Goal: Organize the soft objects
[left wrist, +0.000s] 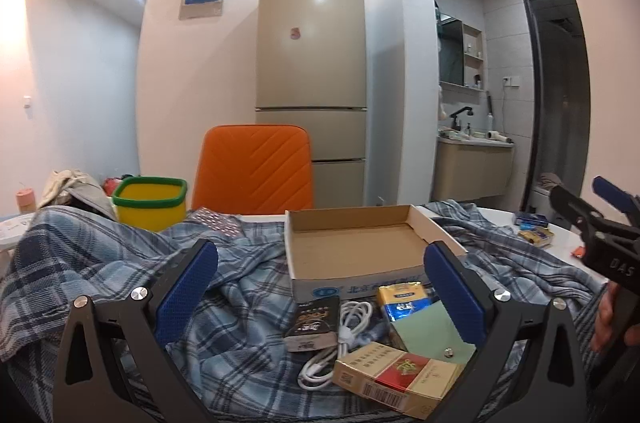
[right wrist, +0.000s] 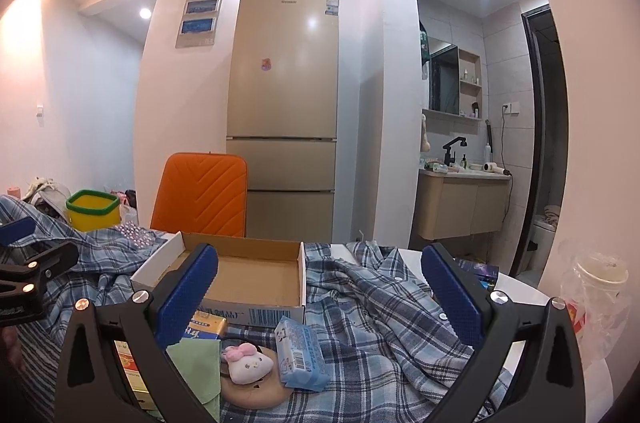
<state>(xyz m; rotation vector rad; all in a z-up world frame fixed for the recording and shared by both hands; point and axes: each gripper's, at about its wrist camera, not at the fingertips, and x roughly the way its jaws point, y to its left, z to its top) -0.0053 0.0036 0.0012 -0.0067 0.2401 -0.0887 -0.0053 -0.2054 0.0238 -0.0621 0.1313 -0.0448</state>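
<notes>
Altogether two open grippers (left wrist: 320, 287) (right wrist: 320, 289), one box (left wrist: 352, 243)

Blue plaid shirt (right wrist: 360, 303), orange chair (left wrist: 254, 171), yellow green-rimmed bin (left wrist: 150, 201).

One cardboard box (left wrist: 352, 243), three cigarette packs (left wrist: 396, 375), one cable (left wrist: 340, 339), one plush toy (right wrist: 248, 363)

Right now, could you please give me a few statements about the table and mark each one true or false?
1. The cardboard box holds nothing. True.
2. The left gripper grips the white cable. False: its jaws stand open, empty.
3. The plush toy lies beside the blue tissue pack. True.
4. The yellow bin has a red rim. False: green.
5. The right gripper is open. True.
</notes>
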